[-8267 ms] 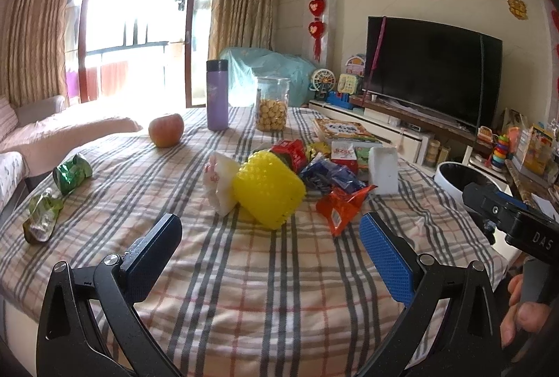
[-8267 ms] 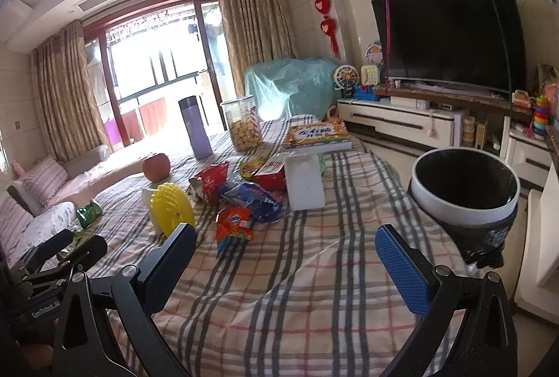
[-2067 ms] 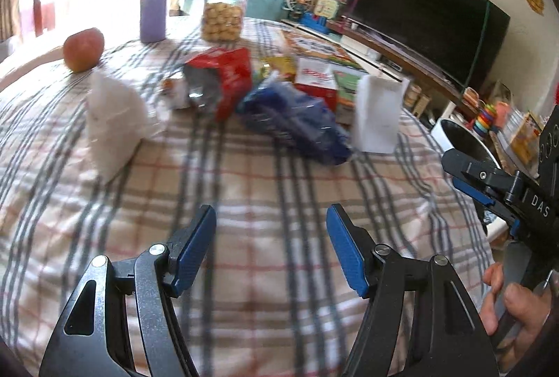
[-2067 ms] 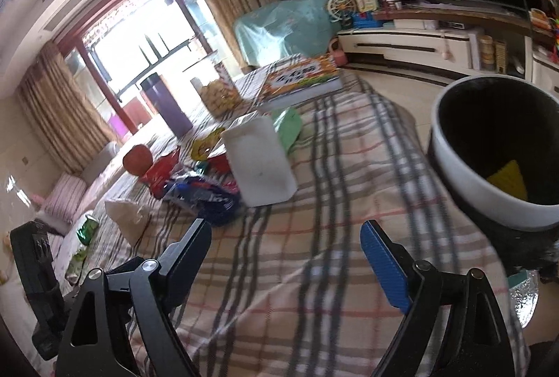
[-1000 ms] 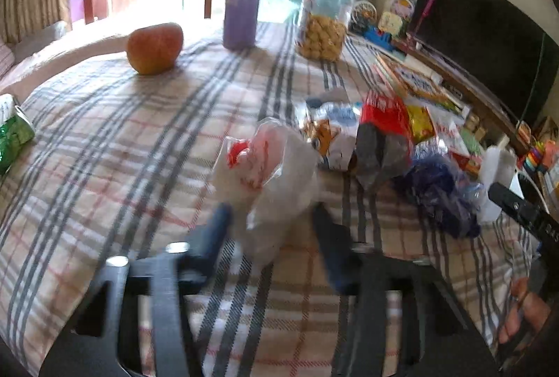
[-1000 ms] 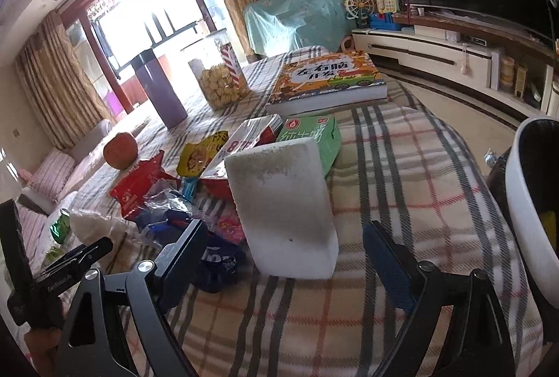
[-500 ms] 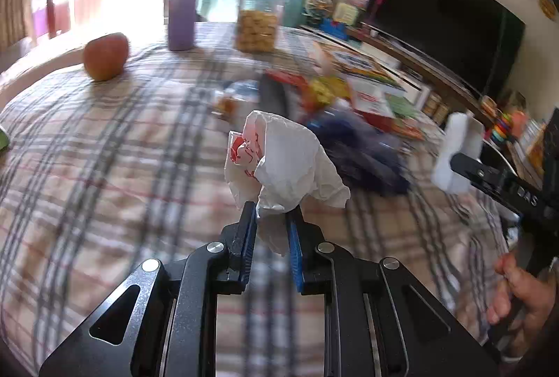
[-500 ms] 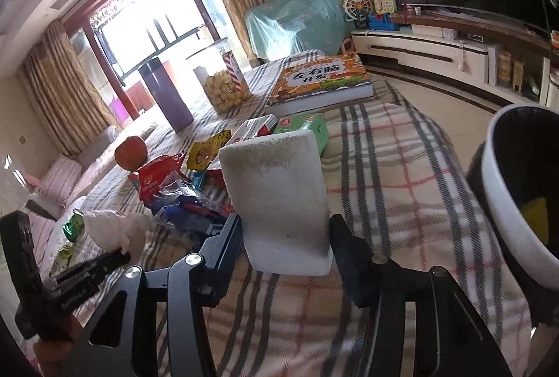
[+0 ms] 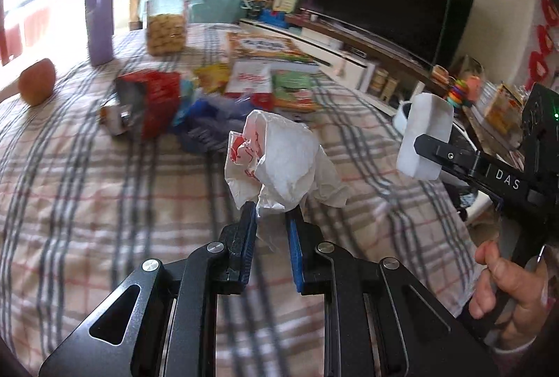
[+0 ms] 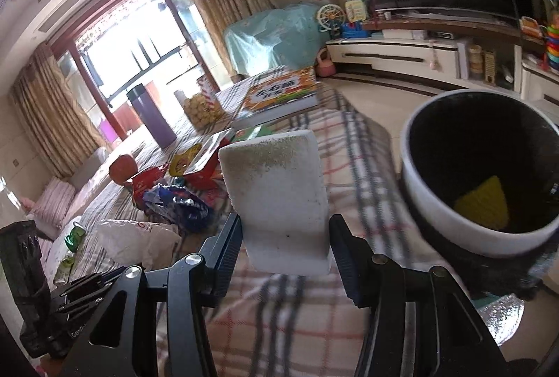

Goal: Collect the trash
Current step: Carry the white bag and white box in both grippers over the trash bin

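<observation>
Above the plaid worktop [image 9: 104,195], left gripper [image 9: 270,220] has its fingers [image 9: 248,227] clamped on a crumpled white wrapper [image 9: 283,164], held clear of the cloth. Right gripper [image 10: 284,248] has its fingers [image 10: 344,254] pressed on both sides of a white block [image 10: 279,199], lifted, just beside the bin [image 10: 436,213]. Bin holds a yellow item [image 10: 484,200]. Wrappers [image 9: 153,97], apple [image 9: 36,82], jar [image 9: 166,24] and bottle [image 9: 99,17] lie on the worktop behind.
</observation>
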The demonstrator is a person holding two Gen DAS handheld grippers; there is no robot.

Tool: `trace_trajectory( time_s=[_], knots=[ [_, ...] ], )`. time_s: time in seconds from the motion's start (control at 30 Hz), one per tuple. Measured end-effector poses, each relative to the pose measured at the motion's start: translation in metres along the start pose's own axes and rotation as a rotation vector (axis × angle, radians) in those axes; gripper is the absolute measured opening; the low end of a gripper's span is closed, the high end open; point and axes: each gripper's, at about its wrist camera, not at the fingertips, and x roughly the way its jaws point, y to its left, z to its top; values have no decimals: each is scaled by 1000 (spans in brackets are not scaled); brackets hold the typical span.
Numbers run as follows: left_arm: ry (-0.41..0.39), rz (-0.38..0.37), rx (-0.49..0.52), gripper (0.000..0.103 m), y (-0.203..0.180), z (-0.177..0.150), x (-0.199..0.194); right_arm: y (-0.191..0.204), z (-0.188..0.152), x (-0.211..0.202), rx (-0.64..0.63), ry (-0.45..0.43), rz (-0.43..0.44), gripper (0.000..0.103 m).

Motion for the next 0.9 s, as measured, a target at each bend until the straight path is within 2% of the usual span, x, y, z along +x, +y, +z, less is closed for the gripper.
trace_trajectory(
  time_s=[0.57, 0.9],
  knots=[
    [19, -101, 99, 16, -69, 14, 20, -57, 3, -48, 92, -72, -65, 52],
    [16, -136, 149, 16, -104, 26, 27, -86, 11, -67, 137, -114, -95, 52]
  ],
)
